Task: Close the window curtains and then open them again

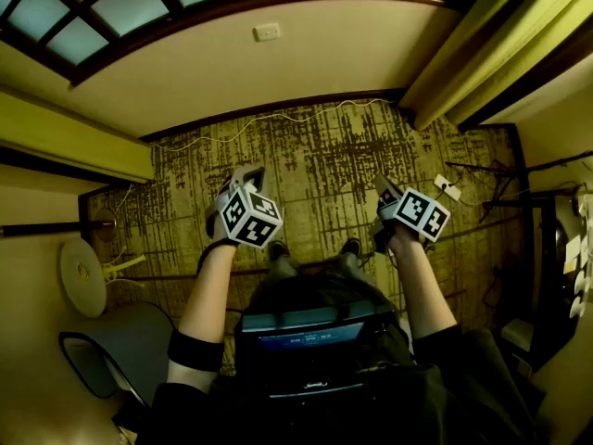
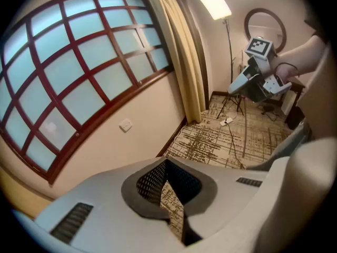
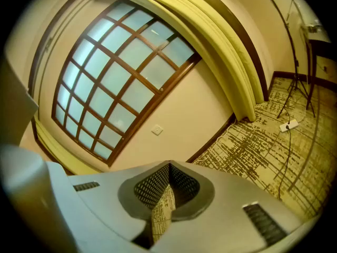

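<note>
A patterned carpet (image 1: pixel 324 156) runs to the far wall below a gridded window (image 1: pixel 93 7). The left curtain (image 1: pixel 65 133) and right curtain (image 1: pixel 491 44) hang gathered at its sides, leaving the glass uncovered. The left tool (image 1: pixel 245 176) and right tool (image 1: pixel 385 189) hang above the carpet, jaws closed together, each gripping nothing.

A: Any txt, labels, nos. readable?
B: None. Left cube (image 1: pixel 248 217) & right cube (image 1: pixel 422 213) carry b/w square markers only, no letters.
A: The screen (image 1: pixel 310 338) at the person's chest?
B: Blue strip w/ pale writing, too small to read.
</note>
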Motion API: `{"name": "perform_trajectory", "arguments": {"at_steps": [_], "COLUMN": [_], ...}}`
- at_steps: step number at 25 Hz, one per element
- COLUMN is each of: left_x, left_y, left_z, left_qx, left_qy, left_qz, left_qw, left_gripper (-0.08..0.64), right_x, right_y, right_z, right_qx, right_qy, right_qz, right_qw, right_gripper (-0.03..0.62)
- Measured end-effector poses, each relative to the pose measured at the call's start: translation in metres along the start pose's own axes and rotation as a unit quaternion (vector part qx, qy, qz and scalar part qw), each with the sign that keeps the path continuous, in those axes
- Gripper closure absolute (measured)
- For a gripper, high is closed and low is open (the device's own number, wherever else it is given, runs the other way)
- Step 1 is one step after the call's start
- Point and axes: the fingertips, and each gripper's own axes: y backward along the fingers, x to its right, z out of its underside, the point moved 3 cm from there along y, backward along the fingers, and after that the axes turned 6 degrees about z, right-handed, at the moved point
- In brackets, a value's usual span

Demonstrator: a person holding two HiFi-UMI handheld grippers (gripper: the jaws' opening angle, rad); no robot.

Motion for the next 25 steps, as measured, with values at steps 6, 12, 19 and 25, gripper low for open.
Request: {"name": "perform_trajectory", "arguments": {"at_steps": [6,12,19,25], "left_x": [-0.019,-0.045,-0.073,-0.084], "left_y": [0.031,0.064,0.092,0.106], "left_z": [-0.024,-0.044,-0.042,-0.021], "left_qx": [0.058,0.118,0.202,0.255], "left_qy": [0.068,0.126,0.205,0.276], "left_qz": [0.003,-0.005,-0.028,-0.055], "left_qw": [0.9960,0.9849,0.9573,0.9252], "left_gripper": [0.555,0.555,0.555,0.555], "right_x": [-0.052,-0.102,-0.141,-0.149], "right_y": [-0.002,-0.005,0.004,0.006], "right_z": [-0.022,-0.037,-0.052,-0.050], "right_qx": [0.001,0.014,0.068,0.079], "right_qy": [0.138,0.312,0.447,0.478], "right_qz": [-0.028,-0.034,-0.033,-0.037], "right_qw": [0.990,0.949,0.891,0.874], "right_gripper": [0.592,0.592,0.592,0.592]}}
